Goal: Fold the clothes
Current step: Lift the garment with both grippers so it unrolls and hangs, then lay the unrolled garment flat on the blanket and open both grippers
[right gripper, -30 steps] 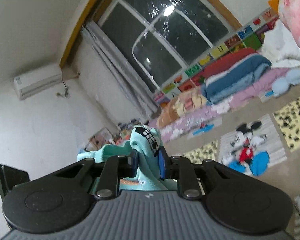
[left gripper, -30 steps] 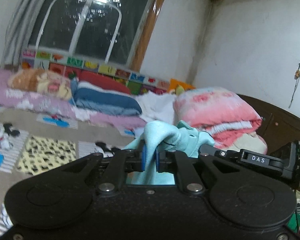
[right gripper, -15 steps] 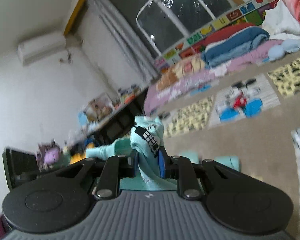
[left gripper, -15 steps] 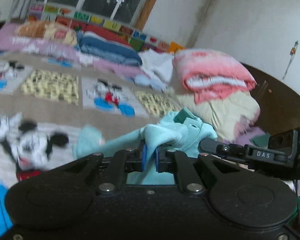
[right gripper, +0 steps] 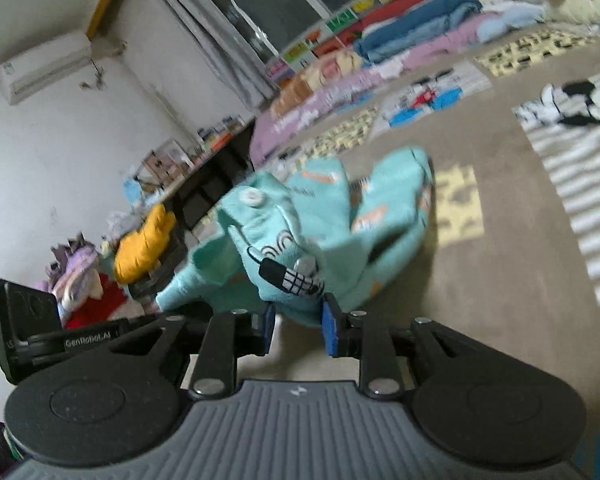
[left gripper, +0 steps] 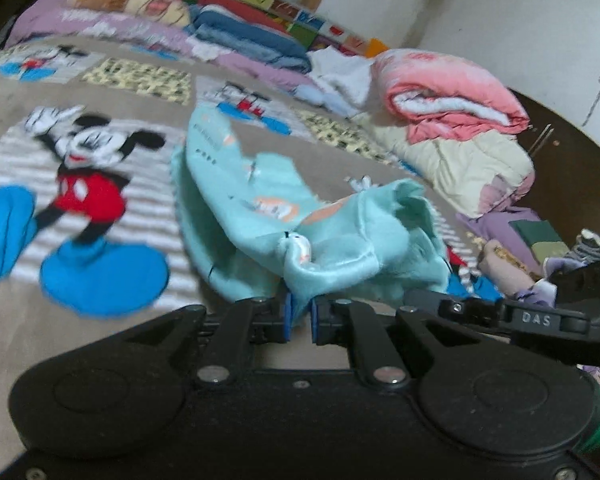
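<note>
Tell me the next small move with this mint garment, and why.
Probably draw the left tool and right tool apart to stretch the mint garment flat on the cartoon blanket. It lies bunched and creased between them; the left tool pinches an edge, the right looks part-open.

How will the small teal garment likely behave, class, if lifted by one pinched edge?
Probably floppy: the teal garment bunches and sags from the left gripper. Likely light, since a thin pinch holds it. It may slip: the right gripper pads stand apart.
</note>
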The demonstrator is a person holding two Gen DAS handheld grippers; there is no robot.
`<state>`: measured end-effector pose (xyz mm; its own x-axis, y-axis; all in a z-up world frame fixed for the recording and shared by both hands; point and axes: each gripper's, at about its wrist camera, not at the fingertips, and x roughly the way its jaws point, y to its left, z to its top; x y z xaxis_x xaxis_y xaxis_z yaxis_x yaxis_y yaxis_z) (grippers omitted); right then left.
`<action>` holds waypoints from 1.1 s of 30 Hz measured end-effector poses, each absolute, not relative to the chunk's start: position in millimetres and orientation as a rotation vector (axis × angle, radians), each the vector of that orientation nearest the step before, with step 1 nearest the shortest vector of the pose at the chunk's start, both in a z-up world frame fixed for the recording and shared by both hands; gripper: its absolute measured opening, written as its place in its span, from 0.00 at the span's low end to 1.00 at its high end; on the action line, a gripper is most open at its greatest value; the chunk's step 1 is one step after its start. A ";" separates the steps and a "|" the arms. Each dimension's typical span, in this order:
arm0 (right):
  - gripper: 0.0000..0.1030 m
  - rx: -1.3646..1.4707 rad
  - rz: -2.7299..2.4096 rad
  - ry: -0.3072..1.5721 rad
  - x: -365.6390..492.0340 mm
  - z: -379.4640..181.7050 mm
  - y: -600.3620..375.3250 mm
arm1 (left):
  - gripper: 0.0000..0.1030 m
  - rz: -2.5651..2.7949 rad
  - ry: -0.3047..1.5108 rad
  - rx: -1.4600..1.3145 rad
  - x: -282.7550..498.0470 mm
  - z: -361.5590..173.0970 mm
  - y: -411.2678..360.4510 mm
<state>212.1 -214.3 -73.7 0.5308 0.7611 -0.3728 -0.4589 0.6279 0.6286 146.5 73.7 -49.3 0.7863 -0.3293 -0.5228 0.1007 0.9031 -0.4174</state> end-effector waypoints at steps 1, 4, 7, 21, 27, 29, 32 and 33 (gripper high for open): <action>0.32 0.496 0.762 0.693 205.3 -77.5 -214.4 | 0.06 -0.230 0.636 -0.389 141.1 -53.5 73.5; 0.39 0.497 0.755 0.732 185.0 -89.0 -214.7 | 0.09 -0.207 0.676 -0.415 127.4 -64.8 73.7; 0.42 0.498 0.747 0.770 164.7 -100.5 -215.1 | 0.10 -0.210 0.719 -0.505 109.8 -77.7 77.9; 0.57 1.038 0.548 0.703 122.4 -156.6 -267.5 | 0.52 -0.152 0.733 -1.104 89.6 -130.1 114.4; 0.60 1.110 0.514 0.722 149.5 -167.4 -251.4 | 0.52 -0.108 0.697 -1.267 101.0 -138.5 114.7; 0.62 1.118 0.520 0.737 157.5 -166.1 -242.6 | 0.52 -0.114 0.698 -1.289 104.8 -137.9 111.5; 0.53 1.133 0.519 0.756 165.9 -165.7 -232.1 | 0.39 -0.133 0.706 -1.281 112.4 -135.0 104.0; 0.48 1.129 0.526 0.762 168.9 -165.5 -228.7 | 0.26 -0.137 0.714 -1.244 114.9 -131.2 99.5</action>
<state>168.9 -228.7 -165.5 0.6426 0.7167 -0.2708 0.0011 0.3526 0.9358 114.9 99.5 -131.2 0.7781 -0.4671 -0.4200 -0.2783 0.3430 -0.8972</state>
